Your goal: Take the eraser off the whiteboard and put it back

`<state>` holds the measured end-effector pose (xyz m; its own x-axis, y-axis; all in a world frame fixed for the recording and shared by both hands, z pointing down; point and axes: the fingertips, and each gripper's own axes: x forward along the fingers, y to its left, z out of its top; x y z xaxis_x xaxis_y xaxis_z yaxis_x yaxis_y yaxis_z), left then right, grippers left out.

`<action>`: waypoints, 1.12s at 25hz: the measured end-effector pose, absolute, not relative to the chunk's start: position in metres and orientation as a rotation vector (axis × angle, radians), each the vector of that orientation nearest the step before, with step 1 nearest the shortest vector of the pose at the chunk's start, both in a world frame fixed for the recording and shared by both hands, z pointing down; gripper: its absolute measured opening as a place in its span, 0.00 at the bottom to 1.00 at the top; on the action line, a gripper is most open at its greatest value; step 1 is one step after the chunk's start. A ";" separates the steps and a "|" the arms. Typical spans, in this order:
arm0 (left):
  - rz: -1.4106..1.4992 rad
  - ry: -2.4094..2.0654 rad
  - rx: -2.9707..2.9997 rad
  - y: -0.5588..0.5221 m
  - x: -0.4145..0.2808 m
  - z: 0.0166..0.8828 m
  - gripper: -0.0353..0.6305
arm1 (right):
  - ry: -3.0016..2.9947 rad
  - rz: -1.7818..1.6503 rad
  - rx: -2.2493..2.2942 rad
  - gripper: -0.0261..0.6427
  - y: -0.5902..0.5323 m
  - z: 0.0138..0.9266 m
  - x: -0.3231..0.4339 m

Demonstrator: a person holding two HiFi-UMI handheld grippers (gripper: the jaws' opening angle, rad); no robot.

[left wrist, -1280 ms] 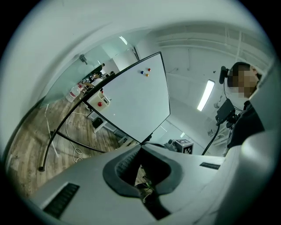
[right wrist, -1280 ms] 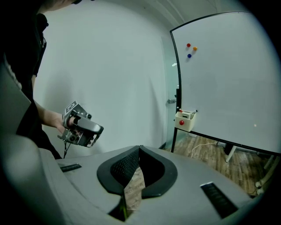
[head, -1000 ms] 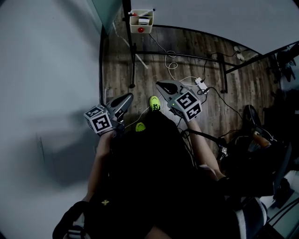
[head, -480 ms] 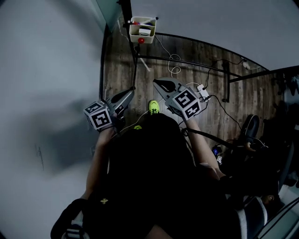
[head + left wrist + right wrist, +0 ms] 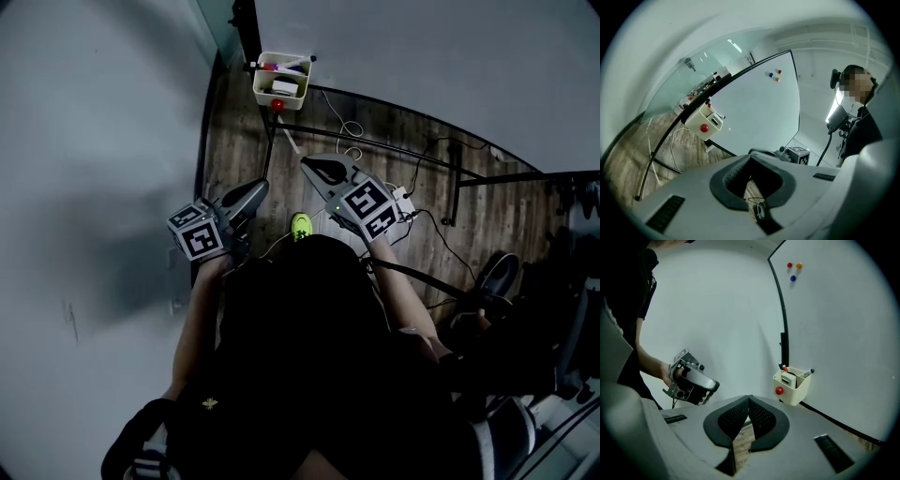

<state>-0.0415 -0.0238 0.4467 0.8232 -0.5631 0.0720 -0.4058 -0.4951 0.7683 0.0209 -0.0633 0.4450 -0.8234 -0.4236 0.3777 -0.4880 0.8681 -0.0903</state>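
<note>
The eraser stands in the cream tray, its lower part hidden behind the tray's wall. Beside it, only the ends of the markers show. The whiteboard runs off the right edge of the right gripper view. The magnets on it are too small to tell their shape. In the head view the person's dark torso hides the near floor.

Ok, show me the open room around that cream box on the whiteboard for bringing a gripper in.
Open: the bare white board right of the cream plastic box, below the three coloured magnets, and the plain wall left of the board's black edge. Crowded: inside the box, packed with a white eraser and markers.
</note>
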 end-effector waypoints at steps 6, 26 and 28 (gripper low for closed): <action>-0.243 -0.754 2.150 -0.048 -0.034 0.455 0.08 | -2.700 0.232 0.641 0.06 -0.087 0.449 0.030; -0.193 -0.665 2.166 -0.097 -0.037 0.460 0.08 | -2.659 0.165 0.766 0.11 -0.149 0.449 0.016; -0.180 -0.646 2.178 -0.103 -0.041 0.460 0.08 | -2.647 0.156 0.781 0.13 -0.155 0.450 0.012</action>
